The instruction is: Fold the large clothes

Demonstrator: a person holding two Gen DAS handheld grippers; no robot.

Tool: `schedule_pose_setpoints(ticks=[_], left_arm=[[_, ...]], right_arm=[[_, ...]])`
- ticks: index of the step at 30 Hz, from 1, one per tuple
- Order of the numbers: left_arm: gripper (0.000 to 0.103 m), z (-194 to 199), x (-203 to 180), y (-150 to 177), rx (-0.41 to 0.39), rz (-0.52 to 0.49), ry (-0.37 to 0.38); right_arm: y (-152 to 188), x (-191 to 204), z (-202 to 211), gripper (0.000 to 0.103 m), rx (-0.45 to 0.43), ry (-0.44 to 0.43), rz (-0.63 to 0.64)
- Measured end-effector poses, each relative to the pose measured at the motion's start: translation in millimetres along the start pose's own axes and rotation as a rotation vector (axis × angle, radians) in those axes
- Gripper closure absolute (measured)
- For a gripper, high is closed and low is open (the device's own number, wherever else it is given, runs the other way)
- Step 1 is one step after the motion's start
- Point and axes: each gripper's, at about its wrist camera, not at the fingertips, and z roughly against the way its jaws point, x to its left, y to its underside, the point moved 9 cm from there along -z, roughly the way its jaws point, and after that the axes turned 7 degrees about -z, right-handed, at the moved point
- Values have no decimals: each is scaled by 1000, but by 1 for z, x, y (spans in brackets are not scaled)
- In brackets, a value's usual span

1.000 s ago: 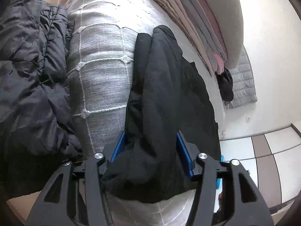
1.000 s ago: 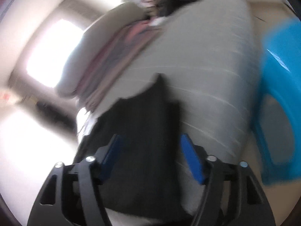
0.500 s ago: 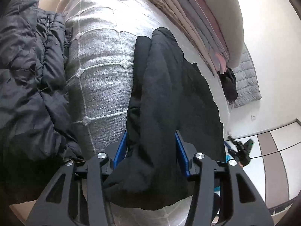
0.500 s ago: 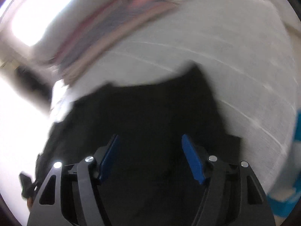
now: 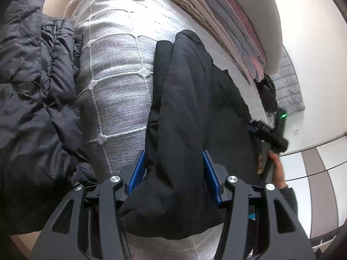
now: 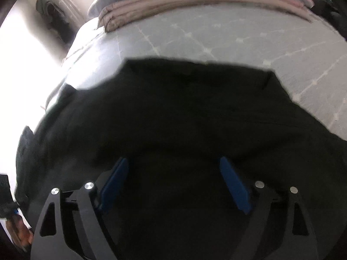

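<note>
Since the earlier frame, the right gripper (image 6: 173, 184) has been swung across to the far side of the black garment (image 5: 195, 108), where it is now seen in the left wrist view, held in a hand (image 5: 275, 169) at the garment's edge. Its fingers (image 6: 115, 184) are opening and stand wide apart above the dark cloth, with nothing pinched between them.

A thick bunched fold of the garment is held between the fingers (image 5: 136, 173) of the left gripper (image 5: 173, 173), whose jaws are easing open slightly while the cloth is still pressed on both sides.

One black garment is counted, spread along the bed (image 5: 117, 82), which is covered by a grey quilted spread. One dark puffer jacket (image 5: 32, 97) is heaped beside it, and one stack of folded linens (image 5: 227, 21) is seen further along, with several layers that cannot be counted surely.

The garment is judged soft, limp and moderately heavy, with a matte knit that should not slip. It is best taken at an edge or corner, where a single layer can be pinched.
</note>
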Motion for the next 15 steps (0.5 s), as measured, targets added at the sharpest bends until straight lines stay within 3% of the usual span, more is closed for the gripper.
schedule_pose_setpoints(ticks=[1, 5, 9, 11, 13, 15], left_arm=[[53, 0, 0, 0, 2, -4, -3], [50, -2, -2, 0, 7, -10, -15], [50, -2, -2, -2, 5, -16, -26], [49, -2, -2, -2, -2, -19, -30], [49, -2, -3, -2, -1, -26, -45], [49, -2, -5, -1, -3, -42, -61]], right_arm=[[-1, 18, 10, 20, -25, -59, 21], [-8, 84, 20, 19, -68, -73, 175], [-2, 89, -38, 18, 46, 18, 193], [3, 87, -68, 7, 104, 36, 195], [0, 96, -60, 7, 99, 45, 188], [2, 109, -35, 7, 75, -29, 175]])
